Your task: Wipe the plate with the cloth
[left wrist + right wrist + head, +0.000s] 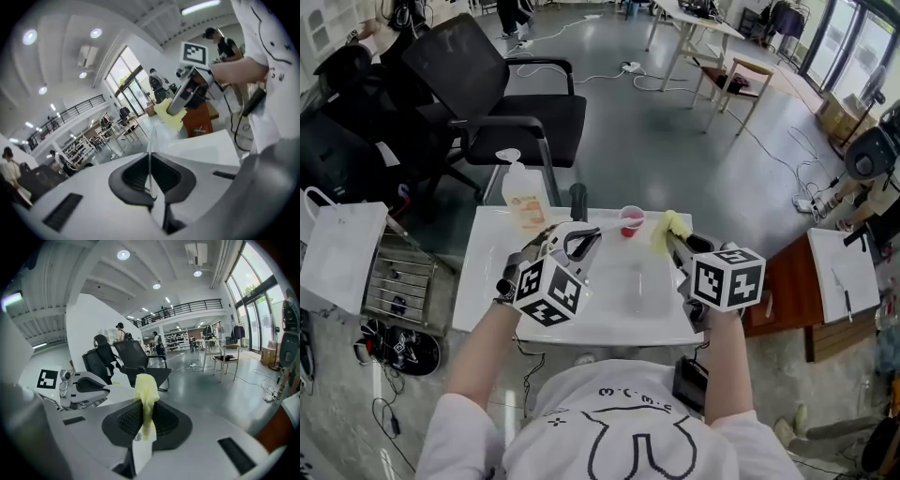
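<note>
Low in the centre of the head view, over the white worktop (pixel 483 272), the left tongs (pixel 581 246) were clenched on the rim of the clear plate (pixel 639 283). In the left gripper view the plate showed only as a thin glassy edge standing upright between the pads. Just to its right, the right tongs (pixel 677 246) were clenched on the yellow cloth (pixel 672 226), with a tuft poking out past the tips. Cloth and plate looked near but apart, so the wiping seemed not yet begun. Whether the plate's far edge rested on the worktop could not be told.

The likeliest trouble was the plate itself. It was smooth and held by a narrow bite at one edge, so a firm push from the cloth far from that bite could lever it round or slide it out, and it would drop onto the worktop. The cloth was pinched by little of its bulk, and a dragging stroke could pull it free. A wide sweep toward the top of the frame might also tip the red cup (pixel 631 220) just beyond, or the bottle (pixel 523 195) at upper left.
</note>
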Tool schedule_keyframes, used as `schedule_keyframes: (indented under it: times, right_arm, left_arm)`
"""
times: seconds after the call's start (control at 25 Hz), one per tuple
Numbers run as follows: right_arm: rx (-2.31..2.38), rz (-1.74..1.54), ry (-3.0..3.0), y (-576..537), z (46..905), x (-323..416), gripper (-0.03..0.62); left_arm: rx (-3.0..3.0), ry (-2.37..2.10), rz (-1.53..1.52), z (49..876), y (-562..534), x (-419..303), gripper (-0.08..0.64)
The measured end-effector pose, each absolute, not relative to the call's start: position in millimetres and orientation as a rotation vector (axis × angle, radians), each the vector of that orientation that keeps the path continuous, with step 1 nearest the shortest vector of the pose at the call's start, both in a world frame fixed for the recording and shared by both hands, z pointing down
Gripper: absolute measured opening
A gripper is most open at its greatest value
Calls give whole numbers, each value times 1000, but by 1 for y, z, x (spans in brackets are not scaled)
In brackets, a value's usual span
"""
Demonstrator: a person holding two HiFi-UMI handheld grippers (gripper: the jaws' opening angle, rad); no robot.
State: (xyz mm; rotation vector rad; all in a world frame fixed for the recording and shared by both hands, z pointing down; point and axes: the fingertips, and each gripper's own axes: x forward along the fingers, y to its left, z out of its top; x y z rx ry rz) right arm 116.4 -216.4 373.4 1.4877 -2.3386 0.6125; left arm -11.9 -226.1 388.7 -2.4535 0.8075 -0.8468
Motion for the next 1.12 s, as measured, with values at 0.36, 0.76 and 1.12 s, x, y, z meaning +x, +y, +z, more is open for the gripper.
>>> schedule_keyframes:
  times: [0.36,0.76,1.12]
  right_arm:
    - [1375,555,-2417,-214,355,93,49]
    - [1113,476,-2525,-210,352,26,49]
    - [1052,484,-2436,-211,368,37,49]
  left_arm:
    - [-2082,606,-849,388,-217,-1,18]
    - [-1842,463,-783,384,-198,12,19]
    - [-1782,448,-805,388,-190,7,20]
